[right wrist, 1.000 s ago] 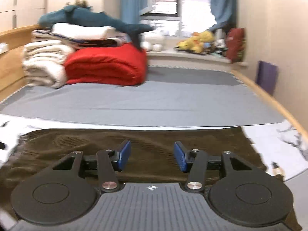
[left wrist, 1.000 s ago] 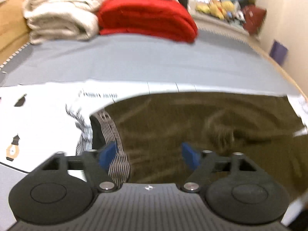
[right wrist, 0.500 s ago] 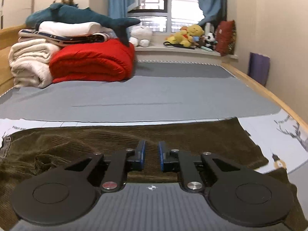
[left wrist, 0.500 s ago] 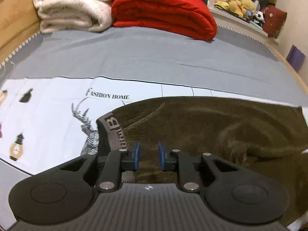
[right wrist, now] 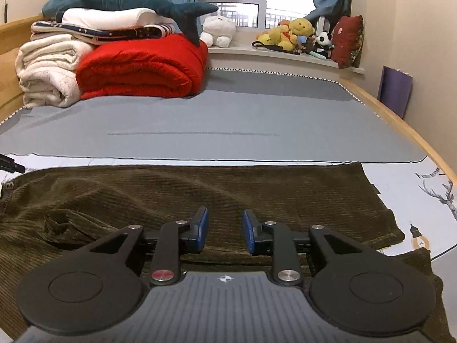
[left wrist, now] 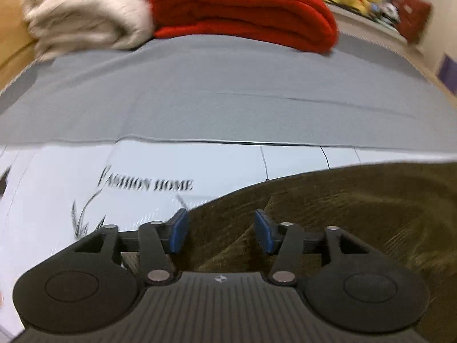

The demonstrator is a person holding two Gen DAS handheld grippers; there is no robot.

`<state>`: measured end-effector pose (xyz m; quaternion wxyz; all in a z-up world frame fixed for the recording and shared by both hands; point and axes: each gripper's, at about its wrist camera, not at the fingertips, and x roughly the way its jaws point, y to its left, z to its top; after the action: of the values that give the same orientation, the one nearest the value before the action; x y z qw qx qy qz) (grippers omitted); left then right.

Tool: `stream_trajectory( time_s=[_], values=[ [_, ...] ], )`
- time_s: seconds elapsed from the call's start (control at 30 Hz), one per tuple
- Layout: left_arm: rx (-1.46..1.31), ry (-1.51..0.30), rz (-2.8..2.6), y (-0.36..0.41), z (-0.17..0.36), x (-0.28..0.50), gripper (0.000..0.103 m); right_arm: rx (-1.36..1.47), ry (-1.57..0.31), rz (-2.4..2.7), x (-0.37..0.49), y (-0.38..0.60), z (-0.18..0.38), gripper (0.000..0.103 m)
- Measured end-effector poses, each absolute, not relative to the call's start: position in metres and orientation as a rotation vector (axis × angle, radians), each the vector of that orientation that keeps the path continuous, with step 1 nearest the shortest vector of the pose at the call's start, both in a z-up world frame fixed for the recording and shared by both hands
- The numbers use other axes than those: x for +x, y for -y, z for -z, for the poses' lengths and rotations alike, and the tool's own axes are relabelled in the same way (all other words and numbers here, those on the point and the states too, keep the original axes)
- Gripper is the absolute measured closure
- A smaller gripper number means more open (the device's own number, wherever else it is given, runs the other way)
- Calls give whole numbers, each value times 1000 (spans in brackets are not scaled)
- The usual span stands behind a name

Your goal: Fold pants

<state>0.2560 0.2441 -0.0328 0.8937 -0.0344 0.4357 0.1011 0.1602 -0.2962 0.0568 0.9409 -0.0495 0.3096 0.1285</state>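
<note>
— Across the lower half of the right wrist view, what lies there?

— The brown corduroy pants (right wrist: 200, 197), spread flat on a white printed sheet (right wrist: 428, 200) with the grey bedcover (right wrist: 214, 114) beyond. My right gripper (right wrist: 225, 230) hangs over the cloth at lower centre, its blue pads apart, nothing between them.

— And your other one?

— In the left wrist view, my left gripper (left wrist: 221, 231) sits at lower centre, jaws also parted and empty, over the left edge of the pants (left wrist: 342, 208), which fill the lower right. The sheet (left wrist: 142, 171), lettered "FASHION HOME", fills the lower left. That view is blurred.

— Farther back?

— In the upper left of the right wrist view, a red blanket (right wrist: 142, 68) beside a cream one (right wrist: 48, 71), with a plush shark (right wrist: 128, 0) on top.
</note>
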Motion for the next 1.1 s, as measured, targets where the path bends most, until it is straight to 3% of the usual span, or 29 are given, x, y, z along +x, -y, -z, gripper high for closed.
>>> stream_trajectory(
  time_s=[0.4,0.47,0.5,0.6,0.9,1.1],
  values=[
    [-11,-931,-206,-256,80,282,37,-82,-681,-247,176,301,-49,75],
    [-31,-927,-163,-258,80,283,60,-85,-689,-242,177,301,-49,75],
    [-41,-928,-124,-257,79,283,81,-85,-690,-239,176,300,-49,75],
    [87,-919,-94,-239,69,280,96,-84,-692,-224,176,301,-50,75],
    [282,-780,-8,-191,-13,214,100,-28,-718,-82,171,327,-52,75],
    [338,-721,145,-144,-61,94,101,194,-785,-25,166,352,-41,75]
  ],
)
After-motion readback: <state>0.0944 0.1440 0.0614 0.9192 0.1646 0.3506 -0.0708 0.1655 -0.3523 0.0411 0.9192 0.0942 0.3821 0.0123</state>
